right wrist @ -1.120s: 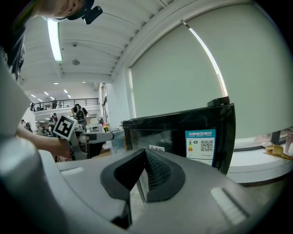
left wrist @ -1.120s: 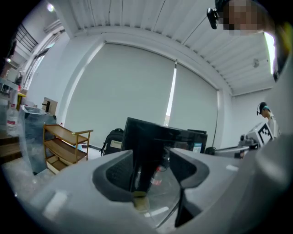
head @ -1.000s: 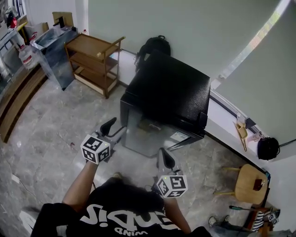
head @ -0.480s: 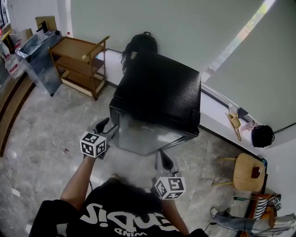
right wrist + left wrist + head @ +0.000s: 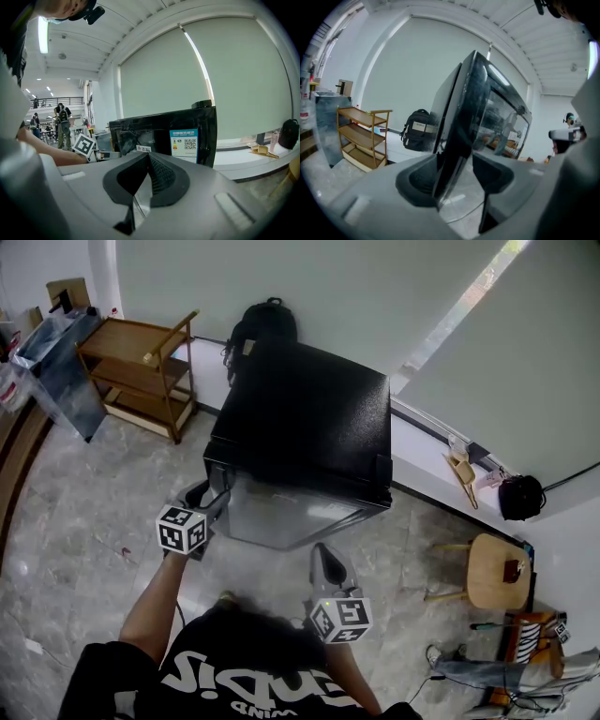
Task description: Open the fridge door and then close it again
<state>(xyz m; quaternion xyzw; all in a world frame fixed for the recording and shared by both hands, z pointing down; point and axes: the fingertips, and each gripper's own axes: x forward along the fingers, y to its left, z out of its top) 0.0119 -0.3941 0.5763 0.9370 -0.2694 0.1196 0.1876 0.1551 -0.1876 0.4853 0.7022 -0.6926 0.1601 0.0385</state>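
Note:
A small black fridge (image 5: pixel 309 418) stands on the marble floor, its glossy door (image 5: pixel 281 512) facing me. My left gripper (image 5: pixel 208 498) is at the door's left edge. In the left gripper view the door edge (image 5: pixel 459 117) runs between the jaws of that gripper (image 5: pixel 454 173), which stand apart with a gap on the right side. My right gripper (image 5: pixel 326 561) hangs low in front of the door, clear of it. Its jaws (image 5: pixel 149 161) meet with nothing between them. The fridge front (image 5: pixel 140 136) with a blue label (image 5: pixel 183 145) lies beyond.
A wooden shelf cart (image 5: pixel 141 367) stands to the fridge's left and a black backpack (image 5: pixel 258 324) sits behind it. A low white ledge (image 5: pixel 422 465) runs along the wall at right. A round wooden stool (image 5: pixel 492 573) is at the right.
My left gripper has moved forward from open floor to the door's left edge, and the view has shifted closer to the fridge. The right gripper stays low and shut.

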